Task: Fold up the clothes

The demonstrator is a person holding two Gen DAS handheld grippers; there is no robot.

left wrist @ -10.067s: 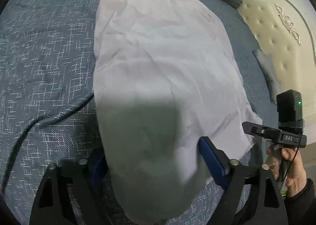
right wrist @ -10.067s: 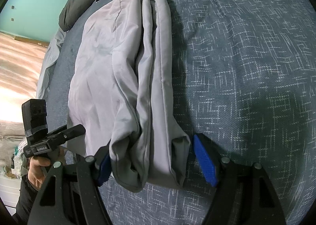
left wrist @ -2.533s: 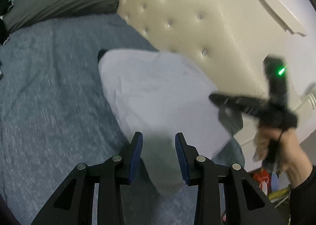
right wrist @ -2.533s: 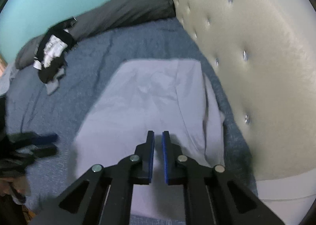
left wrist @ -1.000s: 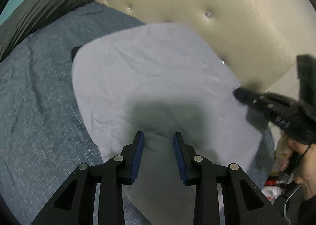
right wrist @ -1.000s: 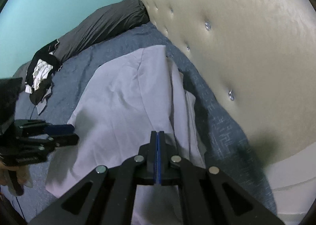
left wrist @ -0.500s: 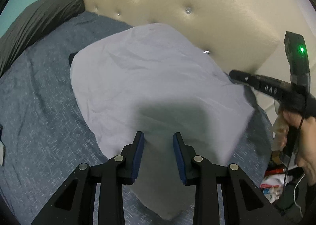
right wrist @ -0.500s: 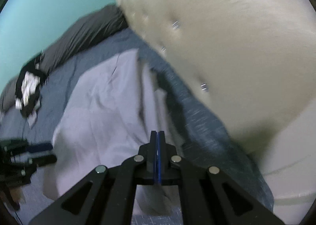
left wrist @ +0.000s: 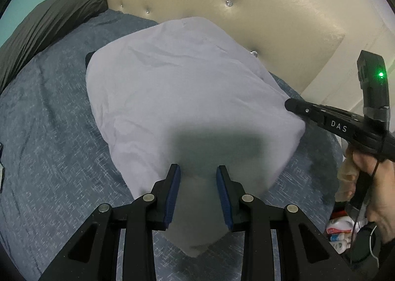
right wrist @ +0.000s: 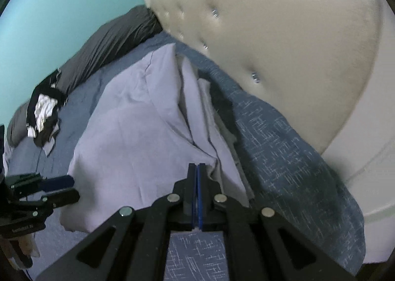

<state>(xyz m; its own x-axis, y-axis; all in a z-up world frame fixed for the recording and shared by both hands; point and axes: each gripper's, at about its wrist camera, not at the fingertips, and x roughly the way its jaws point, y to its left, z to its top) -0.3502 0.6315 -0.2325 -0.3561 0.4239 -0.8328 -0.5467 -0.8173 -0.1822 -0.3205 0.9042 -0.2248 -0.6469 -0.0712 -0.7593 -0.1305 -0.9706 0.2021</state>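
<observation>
The left gripper [left wrist: 198, 194] had its two blue-padded fingers [left wrist: 172, 193] spread apart, with the near corner of the folded pale lilac garment [left wrist: 182, 98] lying between and below them; whether the pads touched the cloth could not be told. The right gripper [right wrist: 196, 197] had its fingers pressed together, their tips over the near right edge of the same garment [right wrist: 138, 138], and no cloth could be seen caught between them. In the left wrist view the right gripper [left wrist: 293, 105] reached in from the right with its tip at the garment's right edge, held by a hand [left wrist: 370, 182].

The one garment lay on the blue patterned bedspread [left wrist: 49, 157], folded into a thick stack. Its long axis ran from the near edge of the bed away toward the far side, roughly alongside the cream tufted headboard [left wrist: 246, 4] on the right. Its layered folded edges showed along the right side in the right wrist view.

Farther off, one dark grey pillow [right wrist: 111, 41] lay along the teal wall [right wrist: 61, 4], and one black and white bundle of clothing [right wrist: 44, 113] sat at the far left of the bed.
</observation>
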